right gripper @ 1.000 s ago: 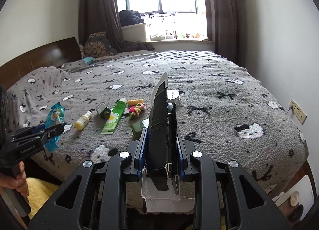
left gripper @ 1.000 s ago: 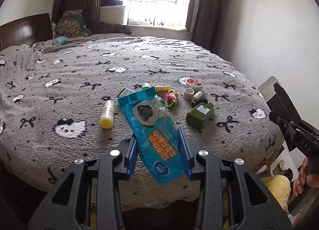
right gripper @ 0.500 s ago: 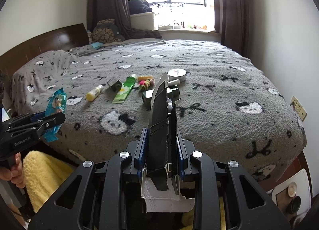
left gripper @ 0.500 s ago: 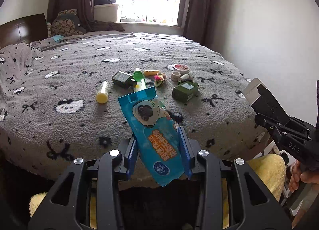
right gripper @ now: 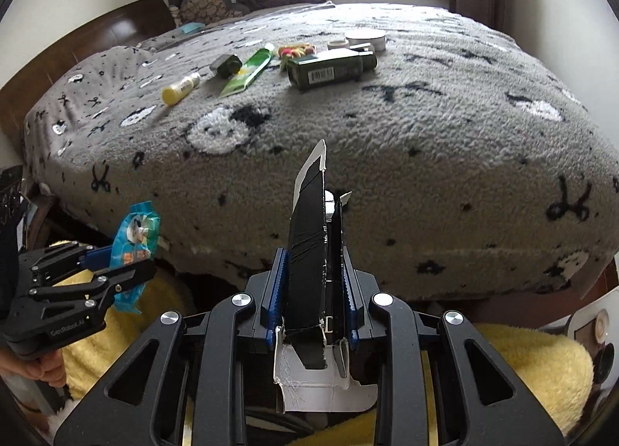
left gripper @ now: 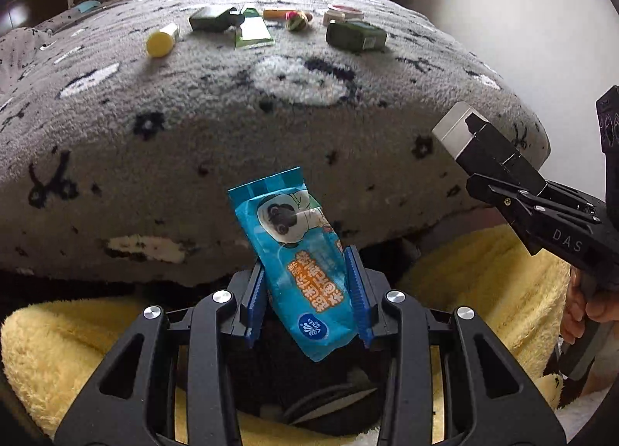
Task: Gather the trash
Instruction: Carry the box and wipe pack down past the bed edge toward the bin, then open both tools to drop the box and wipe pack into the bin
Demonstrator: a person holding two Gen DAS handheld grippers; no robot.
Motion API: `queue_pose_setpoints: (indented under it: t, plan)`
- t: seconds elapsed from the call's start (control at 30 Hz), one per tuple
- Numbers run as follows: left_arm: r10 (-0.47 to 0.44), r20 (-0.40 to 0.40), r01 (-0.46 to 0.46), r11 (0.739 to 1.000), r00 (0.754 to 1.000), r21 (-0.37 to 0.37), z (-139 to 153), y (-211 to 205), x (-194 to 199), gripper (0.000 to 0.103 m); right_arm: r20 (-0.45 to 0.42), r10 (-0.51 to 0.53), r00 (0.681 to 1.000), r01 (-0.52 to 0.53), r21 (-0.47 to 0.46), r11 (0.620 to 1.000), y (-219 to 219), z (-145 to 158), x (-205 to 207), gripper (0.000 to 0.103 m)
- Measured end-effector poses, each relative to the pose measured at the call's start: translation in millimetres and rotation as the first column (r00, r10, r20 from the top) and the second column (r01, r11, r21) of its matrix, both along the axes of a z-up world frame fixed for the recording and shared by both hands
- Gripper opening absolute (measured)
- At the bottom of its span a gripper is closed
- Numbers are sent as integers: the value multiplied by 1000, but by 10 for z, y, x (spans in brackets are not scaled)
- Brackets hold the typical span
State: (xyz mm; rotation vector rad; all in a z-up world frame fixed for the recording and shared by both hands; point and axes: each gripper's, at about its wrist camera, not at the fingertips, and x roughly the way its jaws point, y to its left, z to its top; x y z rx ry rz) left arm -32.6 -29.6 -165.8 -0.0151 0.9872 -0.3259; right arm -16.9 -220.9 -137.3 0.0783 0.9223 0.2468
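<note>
The right gripper [right gripper: 312, 291] pinched a flattened black-and-white carton [right gripper: 309, 252] upright between its fingers [right gripper: 275, 291]. Left of them, the left gripper [right gripper: 116, 271] clamped a blue wrapper [right gripper: 135, 237]. Beyond the fingers lay the bed [right gripper: 425, 144].

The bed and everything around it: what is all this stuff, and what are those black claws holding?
Bed: one, grey patterned blanket.
Bottle: one, yellow, lying on blanket, left.
Tube: one, green, lying beside the bottle.
Boxes: two, dark green, one small, one larger.
Jar: one, white, far side.
Rug: one, yellow, floor below the bed.
Wipes packet: one, blue, in left gripper.
Flattened carton: one, black and white, in right gripper.
</note>
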Motion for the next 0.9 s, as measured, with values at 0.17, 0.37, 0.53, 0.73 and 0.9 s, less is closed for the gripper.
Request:
queue_pose_setpoints:
  t: [0.17,0.37,0.53,0.73,0.9]
  plan:
    - [-19,-97,18,1000,995,-7,-323,-4,22,36,-98,11,995,-10,14,1000,50,-326,66,27]
    - [-47,-198,43,999,979,-24,-689,4,86,36,-187,40,982,-37,20,999,122,-631,123,29]
    - [-69,-282,68,998,957,-14,-994,-14,166,36,-287,63,956,-45,68,997,163,-941,189,29]
    - [-85,-358,97,995,930,14,-1304,-84,187,37,-379,93,921,-64,89,994,310,-1250,264,30]
    - [-83,-392,99,995,916,19,-1446,-77,164,40,-403,109,909,-78,93,993,430,-1392,314,30]
